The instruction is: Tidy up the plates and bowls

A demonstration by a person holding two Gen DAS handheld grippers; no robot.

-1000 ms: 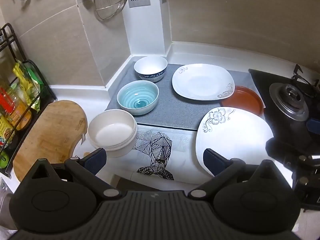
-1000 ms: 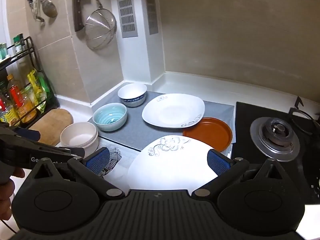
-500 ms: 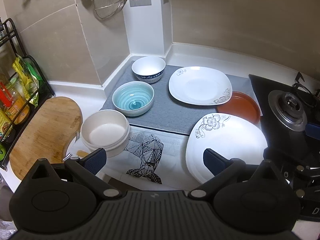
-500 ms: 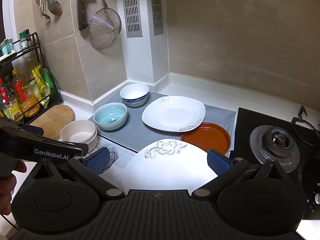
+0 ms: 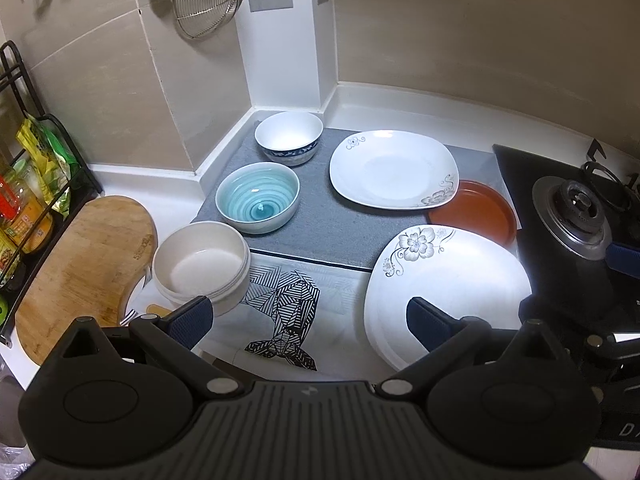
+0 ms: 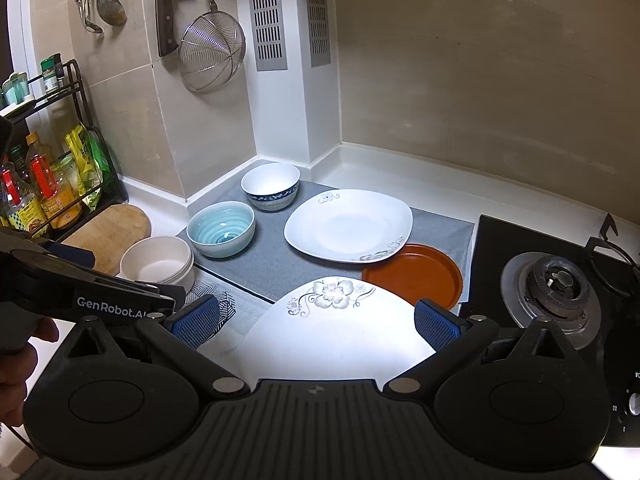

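Note:
On the grey mat point(image 5: 328, 224) stand a blue-patterned white bowl point(image 5: 289, 137), a teal bowl point(image 5: 258, 196), a white square plate point(image 5: 392, 168) and an orange plate point(image 5: 474, 212). A cream bowl stack point(image 5: 200, 264) and a large flowered white plate point(image 5: 444, 276) lie nearer. My left gripper point(image 5: 308, 320) hovers open above the counter between them, holding nothing. My right gripper point(image 6: 316, 320) is open above the flowered plate point(image 6: 332, 328), with the orange plate point(image 6: 414, 274) just beyond.
A wooden cutting board point(image 5: 80, 268) and a bottle rack point(image 5: 28, 192) stand at left. The gas stove point(image 5: 576, 216) is at right. A strainer point(image 6: 212, 54) and knife point(image 6: 167, 8) hang on the wall. A patterned white cloth point(image 5: 288, 308) lies under the near dishes.
Both grippers have drawn back and up a little, so the dishes look smaller and more of the wall shows. Nothing was grasped or moved.

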